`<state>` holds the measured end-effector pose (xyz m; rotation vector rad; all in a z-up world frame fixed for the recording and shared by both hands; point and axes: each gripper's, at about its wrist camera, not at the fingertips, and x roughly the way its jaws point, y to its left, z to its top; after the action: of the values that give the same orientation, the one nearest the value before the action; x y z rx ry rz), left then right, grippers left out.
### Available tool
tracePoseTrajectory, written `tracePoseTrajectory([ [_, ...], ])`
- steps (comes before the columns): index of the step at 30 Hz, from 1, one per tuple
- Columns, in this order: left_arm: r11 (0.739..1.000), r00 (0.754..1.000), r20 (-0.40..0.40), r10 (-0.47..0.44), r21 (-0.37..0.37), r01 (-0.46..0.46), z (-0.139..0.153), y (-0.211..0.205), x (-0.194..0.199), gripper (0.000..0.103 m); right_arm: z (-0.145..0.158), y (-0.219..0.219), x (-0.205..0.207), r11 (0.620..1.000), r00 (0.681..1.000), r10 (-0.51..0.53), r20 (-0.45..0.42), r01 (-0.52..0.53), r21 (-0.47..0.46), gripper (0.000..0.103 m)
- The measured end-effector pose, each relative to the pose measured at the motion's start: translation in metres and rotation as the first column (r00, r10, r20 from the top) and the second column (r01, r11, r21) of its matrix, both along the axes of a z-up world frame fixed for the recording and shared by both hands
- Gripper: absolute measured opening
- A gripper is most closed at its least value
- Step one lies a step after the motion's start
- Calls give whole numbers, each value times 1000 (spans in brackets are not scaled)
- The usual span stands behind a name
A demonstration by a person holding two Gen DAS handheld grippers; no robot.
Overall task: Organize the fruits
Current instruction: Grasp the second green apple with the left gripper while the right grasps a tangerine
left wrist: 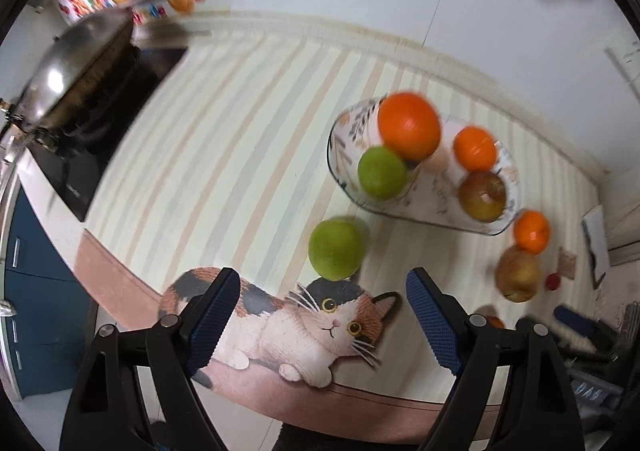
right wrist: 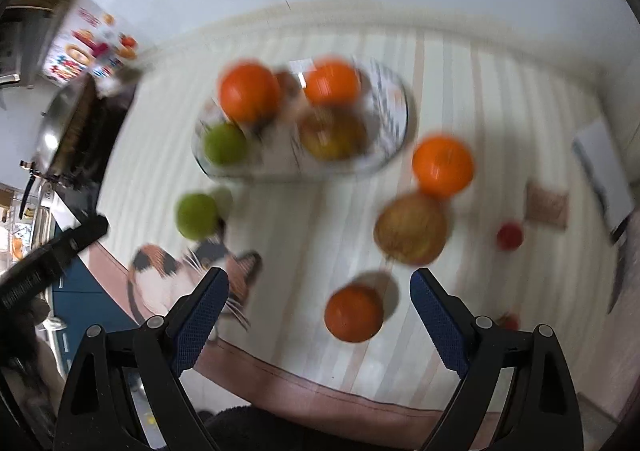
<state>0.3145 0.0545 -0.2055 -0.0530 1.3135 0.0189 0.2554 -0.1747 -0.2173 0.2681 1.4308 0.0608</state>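
Observation:
A glass bowl (left wrist: 340, 139) on the striped mat holds two oranges (left wrist: 408, 125), a green apple (left wrist: 381, 172) and a reddish apple (left wrist: 482, 195). A loose green apple (left wrist: 336, 250) lies on the mat just beyond my open left gripper (left wrist: 320, 315). An orange (left wrist: 531, 231) and a yellowish apple (left wrist: 517, 273) lie right of the bowl. In the right wrist view the bowl (right wrist: 394, 111) is blurred. A loose orange (right wrist: 353, 313) lies between the fingers of my open right gripper (right wrist: 320, 315). The yellowish apple (right wrist: 411, 229) and another orange (right wrist: 442, 165) lie beyond it.
A steel wok (left wrist: 76, 63) sits on a black stove (left wrist: 80, 171) at the left. A cat picture (left wrist: 312, 327) marks the mat's near edge. A small red fruit (right wrist: 510, 236), a brown square (right wrist: 546, 205) and a white card (right wrist: 600, 167) lie at the right.

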Motion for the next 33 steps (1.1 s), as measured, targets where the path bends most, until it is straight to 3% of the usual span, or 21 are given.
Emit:
tracePoseTrajectory([
  [7, 998, 983, -180, -14, -59, 3, -65, 4, 44, 85, -68, -8, -5, 996, 988, -69, -140, 76, 47, 94],
  [14, 996, 954, -297, -46, -80, 23, -113, 0, 63, 85, -86, -3, -5, 995, 980, -88, -176, 96, 35, 94],
  [16, 996, 952, -300, -58, -84, 34, -119, -3, 63, 77, -88, -1, -5, 995, 979, -90, -184, 96, 25, 94],
  [18, 994, 950, -304, -68, -104, 38, -123, -6, 62, 54, -91, 0, -5, 995, 976, -90, -196, 97, 22, 93],
  [19, 993, 951, -303, -67, -112, 35, -124, -6, 61, 54, -94, 1, -5, 995, 975, -89, -204, 95, 19, 91],
  [21, 994, 954, -289, -79, -91, 55, -122, -11, 56, 54, -97, 3, -7, 995, 972, -85, -220, 93, 29, 88],
  [27, 989, 947, -294, -127, -106, 99, -122, -25, 12, 54, -101, 1, -12, 997, 974, -79, -214, 82, 3, 58],
  [33, 979, 929, -325, -178, -150, 135, -125, -41, -48, 54, -99, 9, -22, 1000, 973, -25, -229, 27, 9, 58],
])
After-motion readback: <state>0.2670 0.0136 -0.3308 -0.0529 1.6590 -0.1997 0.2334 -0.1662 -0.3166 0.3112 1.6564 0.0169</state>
